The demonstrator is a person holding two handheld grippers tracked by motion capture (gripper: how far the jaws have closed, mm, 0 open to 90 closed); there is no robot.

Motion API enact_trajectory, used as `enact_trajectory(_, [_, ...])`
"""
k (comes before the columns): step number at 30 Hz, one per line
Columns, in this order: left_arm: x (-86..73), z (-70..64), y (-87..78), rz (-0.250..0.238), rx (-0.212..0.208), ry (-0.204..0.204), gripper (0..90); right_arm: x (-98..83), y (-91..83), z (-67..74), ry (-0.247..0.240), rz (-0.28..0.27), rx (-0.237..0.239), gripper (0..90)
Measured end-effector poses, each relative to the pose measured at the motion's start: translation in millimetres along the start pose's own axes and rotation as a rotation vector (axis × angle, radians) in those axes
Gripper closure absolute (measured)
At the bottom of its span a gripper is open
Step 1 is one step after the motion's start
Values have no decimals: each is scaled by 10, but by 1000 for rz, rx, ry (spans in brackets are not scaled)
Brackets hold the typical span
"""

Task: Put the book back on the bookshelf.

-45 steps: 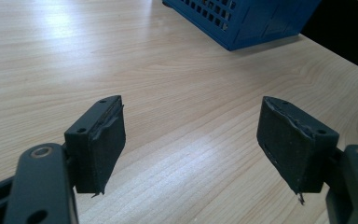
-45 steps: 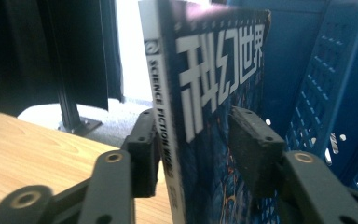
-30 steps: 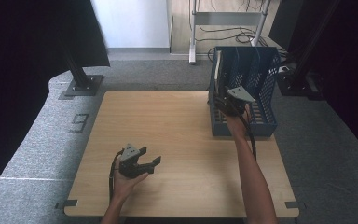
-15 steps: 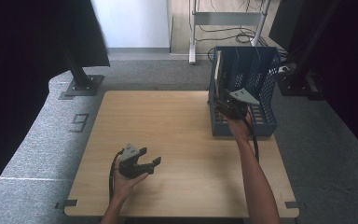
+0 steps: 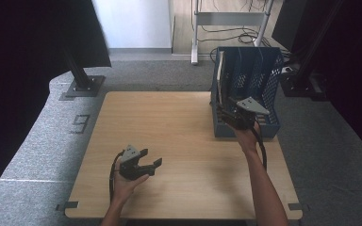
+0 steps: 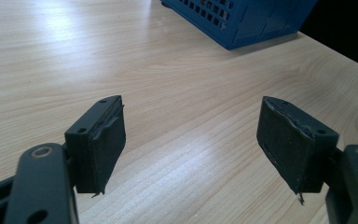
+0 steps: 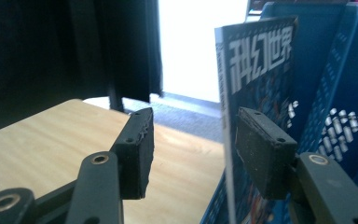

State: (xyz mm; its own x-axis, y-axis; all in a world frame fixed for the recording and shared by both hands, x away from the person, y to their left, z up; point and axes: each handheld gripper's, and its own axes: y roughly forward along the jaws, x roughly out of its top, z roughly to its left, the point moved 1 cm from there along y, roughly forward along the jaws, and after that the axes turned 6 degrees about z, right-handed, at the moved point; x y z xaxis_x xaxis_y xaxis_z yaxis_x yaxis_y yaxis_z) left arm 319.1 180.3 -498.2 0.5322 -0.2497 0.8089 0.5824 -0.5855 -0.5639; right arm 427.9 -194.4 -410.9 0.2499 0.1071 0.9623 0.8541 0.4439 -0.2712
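high: overhead, forward-down | tongs cams: low, close | shared: perhaps rack [image 5: 245,89]

Two hand-held grippers are in play: the left hand-held gripper [image 5: 148,164] near the front of the single wooden bench [image 5: 179,127], the right hand-held gripper [image 5: 227,114] at the far right. One blue file rack [image 5: 264,70] stands there, holding one magazine [image 7: 256,93].
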Motion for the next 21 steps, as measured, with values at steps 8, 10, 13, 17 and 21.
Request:
enact_trajectory(8, [-8,15,1,4,1,-7,237,-189,-220,116,-31,31,23,462])
enact_trajectory(10, [-8,10,4,7,1,-3,237,-251,-278,147,-39,33,28,463])
enact_trajectory(13, [-10,6,6,9,4,-1,237,-367,-367,179,-33,45,43,463])
enact_trajectory(17, [-22,7,20,15,6,-1,237,-549,-488,209,-9,54,66,464])
enact_trajectory(21, [-30,2,36,21,5,-1,237,-725,-584,237,2,68,85,463])
